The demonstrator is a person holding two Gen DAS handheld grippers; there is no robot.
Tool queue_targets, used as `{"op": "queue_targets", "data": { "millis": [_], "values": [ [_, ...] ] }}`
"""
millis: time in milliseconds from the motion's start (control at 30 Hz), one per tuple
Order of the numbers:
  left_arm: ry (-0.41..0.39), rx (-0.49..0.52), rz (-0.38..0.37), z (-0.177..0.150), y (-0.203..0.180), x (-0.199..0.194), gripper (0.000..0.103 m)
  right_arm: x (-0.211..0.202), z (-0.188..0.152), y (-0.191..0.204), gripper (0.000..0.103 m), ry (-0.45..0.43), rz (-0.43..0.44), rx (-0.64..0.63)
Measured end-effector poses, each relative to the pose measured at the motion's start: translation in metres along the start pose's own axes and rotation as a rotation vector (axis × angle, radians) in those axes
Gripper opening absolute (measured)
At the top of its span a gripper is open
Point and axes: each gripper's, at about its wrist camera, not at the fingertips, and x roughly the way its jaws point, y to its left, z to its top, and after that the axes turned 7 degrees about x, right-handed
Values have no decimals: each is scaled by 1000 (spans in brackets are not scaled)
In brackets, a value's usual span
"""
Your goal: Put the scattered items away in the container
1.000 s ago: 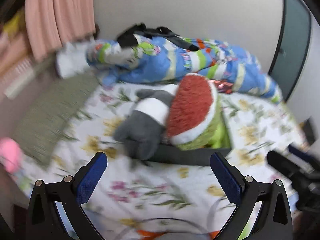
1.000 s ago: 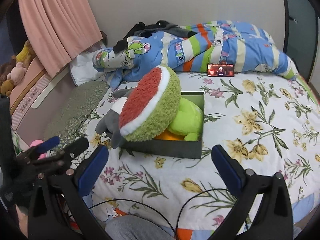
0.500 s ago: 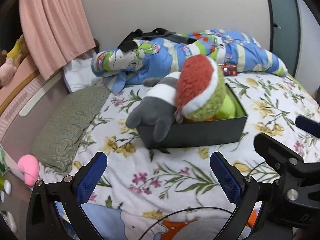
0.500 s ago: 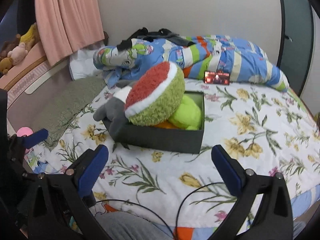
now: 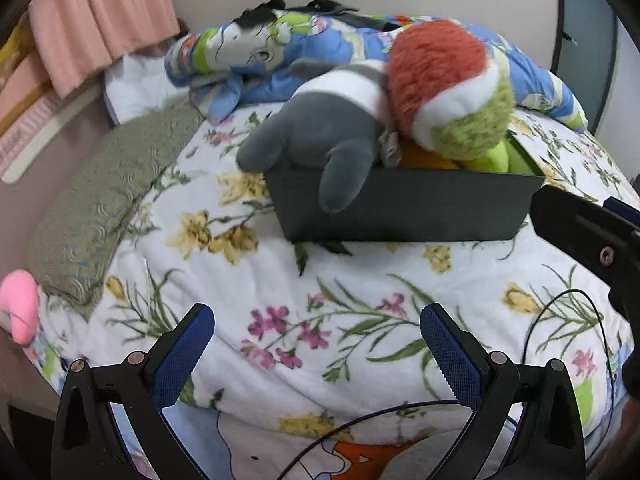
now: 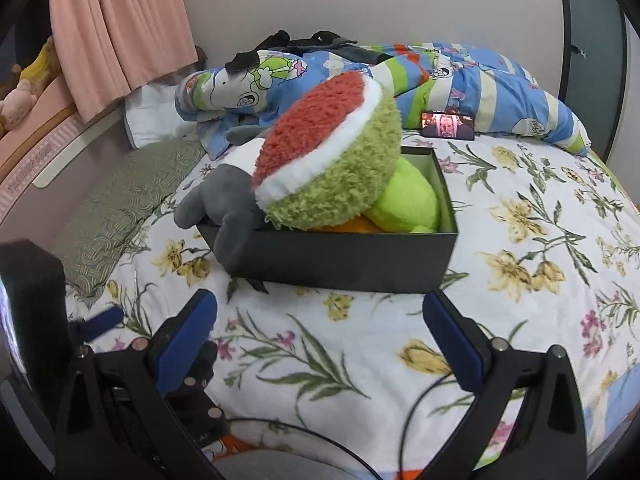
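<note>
Dark open-topped box [image 6: 340, 264]: stands on the floral bedspread [image 6: 520, 240], middle of the bed, just beyond both grippers.

Contents, all plush. Watermelon-slice cushion [image 6: 332, 160], red face with white band and green shaggy rind, propped tilted on top and rising above the rim. Grey and white soft toy [image 5: 320, 136] at the box's left end, two limbs hanging over the near wall and left corner. Lime-green plush [image 6: 408, 200] at the right, lying low inside. Orange item [image 6: 352, 226] beneath, mostly hidden; kind cannot be told.

Left gripper [image 5: 316, 344]: blue-padded fingers spread wide, holding nothing, hanging over the bedspread on the near side of the box.

Right gripper [image 6: 320, 332]: fingers likewise spread wide and free of any load, near the box's front wall but apart from it.

Surroundings: rolled cartoon-print quilt [image 6: 460, 80] along the far wall; phone with lit screen [image 6: 448, 125] leaning against it on the right; patterned olive pillow [image 6: 120, 200] at the left; pink curtain [image 6: 120, 32] far left; pink plush [image 5: 20, 304] at the left bed edge; black cable [image 5: 560, 320] across the near bedspread.
</note>
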Motion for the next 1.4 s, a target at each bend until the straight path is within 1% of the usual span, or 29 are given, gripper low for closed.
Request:
{"op": "queue_targets", "data": {
  "millis": [133, 267, 367, 467, 533, 633, 700, 833, 1000, 1133, 1400],
  "values": [
    [-33, -46, -9, -3, 11, -3, 103, 15, -7, 4, 103, 3, -10, 28],
    [-89, -66, 4, -1, 19, -17, 103, 18, -21, 1, 103, -48, 10, 97],
    [-93, -21, 55, -2, 17, -18, 103, 19, -31, 0, 103, -79, 31, 121],
    [-77, 15, 71, -4, 12, -16, 103, 25, -39, -4, 103, -52, 38, 154],
    [-76, 24, 75, -4, 10, -18, 103, 25, -40, -4, 103, -29, 44, 153],
    [-99, 43, 88, 0, 4, -29, 103, 11, -38, -3, 103, -64, 50, 146],
    [-127, 43, 92, 3, 1, -40, 103, 0, -33, -3, 103, -85, 71, 152],
    [-183, 10, 78, 4, -1, -60, 103, -18, -29, -7, 103, -118, 87, 159],
    [-207, 13, 42, 5, -7, -65, 103, -30, -30, -15, 103, -137, 80, 182],
    [-214, -1, 8, 5, -9, -62, 103, -34, -27, -18, 103, -140, 64, 182],
    [-206, 26, 16, 4, -15, -54, 103, -30, -28, -15, 103, -131, 54, 161]
  ]
}}
